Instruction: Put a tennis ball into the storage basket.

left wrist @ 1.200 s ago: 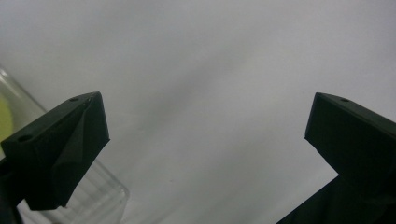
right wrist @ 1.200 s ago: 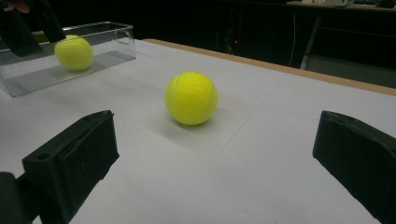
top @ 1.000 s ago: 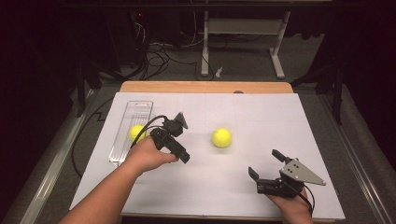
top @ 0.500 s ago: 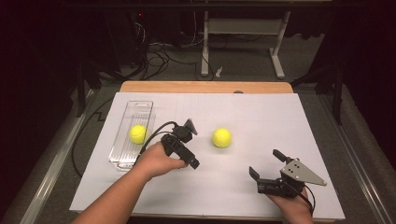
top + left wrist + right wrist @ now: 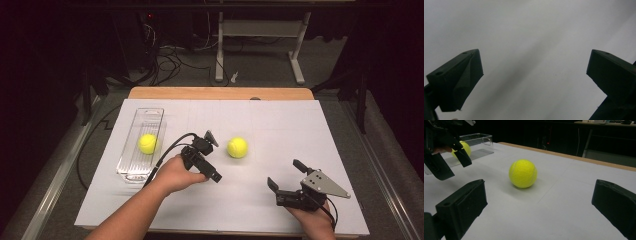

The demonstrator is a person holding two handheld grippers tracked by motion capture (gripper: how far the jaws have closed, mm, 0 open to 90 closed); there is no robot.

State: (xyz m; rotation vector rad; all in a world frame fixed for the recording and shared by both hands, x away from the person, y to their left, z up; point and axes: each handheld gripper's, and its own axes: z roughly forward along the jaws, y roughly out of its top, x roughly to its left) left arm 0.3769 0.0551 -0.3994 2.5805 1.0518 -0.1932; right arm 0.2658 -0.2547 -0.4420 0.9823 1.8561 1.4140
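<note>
A loose tennis ball (image 5: pixel 237 147) sits mid-frame on the white worktop (image 5: pixel 280 125), just right of the left claw (image 5: pixel 212 156), which is released and empty. The right claw (image 5: pixel 284 174), also released and empty, waits lower right, farther off. A second ball (image 5: pixel 147 143) rests inside the clear tray (image 5: pixel 150 116) at left. The left claw seems nearer the loose ball.
</note>
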